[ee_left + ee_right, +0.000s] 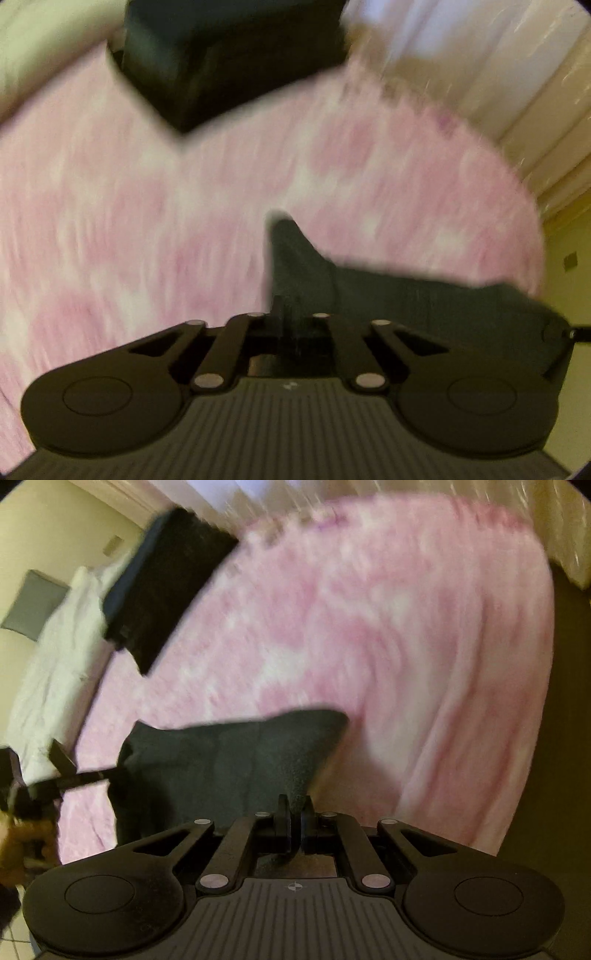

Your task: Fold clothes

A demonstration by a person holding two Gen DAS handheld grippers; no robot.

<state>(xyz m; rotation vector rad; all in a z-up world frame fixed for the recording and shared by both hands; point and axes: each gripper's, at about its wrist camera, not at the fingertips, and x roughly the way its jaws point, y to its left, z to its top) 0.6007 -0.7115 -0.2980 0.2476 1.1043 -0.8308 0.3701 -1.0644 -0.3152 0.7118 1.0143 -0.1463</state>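
Note:
A dark grey cloth (369, 295) hangs stretched between both grippers above a pink bed cover (147, 206). My left gripper (286, 314) is shut on one corner of it, and the fabric rises in a peak in front of the jaws. In the right wrist view the same cloth (221, 760) spreads to the left, and my right gripper (294, 812) is shut on its other corner. The left gripper (110, 773) shows at the cloth's far left end there. Both views are blurred.
A stack of dark folded clothes (229, 62) lies at the far side of the bed, also seen as the dark stack (162, 587) in the right view. A white pillow or sheet (55, 653) lies beside it. Curtains (480, 55) and a dark floor (565, 738) border the bed.

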